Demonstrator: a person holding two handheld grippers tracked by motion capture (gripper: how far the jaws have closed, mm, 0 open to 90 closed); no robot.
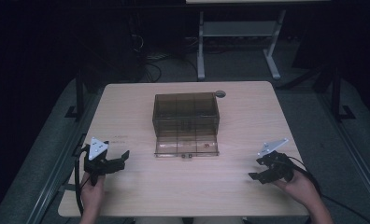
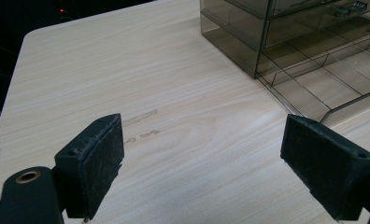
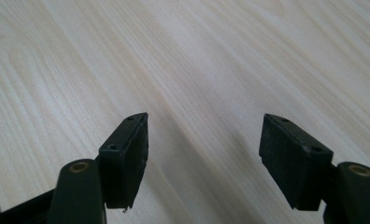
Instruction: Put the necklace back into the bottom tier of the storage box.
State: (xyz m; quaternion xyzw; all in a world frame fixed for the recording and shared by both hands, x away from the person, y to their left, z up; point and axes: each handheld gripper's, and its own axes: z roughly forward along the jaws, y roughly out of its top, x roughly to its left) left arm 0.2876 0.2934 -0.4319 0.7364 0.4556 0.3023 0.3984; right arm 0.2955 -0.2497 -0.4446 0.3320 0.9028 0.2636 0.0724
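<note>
— Where did the organiser box (image 1: 186, 116) sit, and what state was it in?

— At the middle of the table (image 1: 127, 196), toward the far edge; a smoky, see-through plastic box with small drawers, and the bottom drawer (image 1: 187, 145) stood pulled out toward the person, its dividers plain to see in the left gripper view; a small reddish speck lay in one compartment, too small to identify.

— And the grippers?

— The left gripper (image 1: 118, 159) rested near the front-left of the table, jaws spread wide with nothing between them; the right gripper (image 1: 259, 169) lay near the front-right, its jaws likewise wide apart over bare wood; both stood well apart from the box.

— How would it handle?

— Light, stiff and rather slippery, I judged — thin hard plastic that could crack if squeezed hard; the whole box might slide when a drawer was pushed, so one gripper ought to steady the casing while the other took the drawer by its small front knob (image 1: 183, 155) or front wall; a gentle pinch, not a clamp.
</note>
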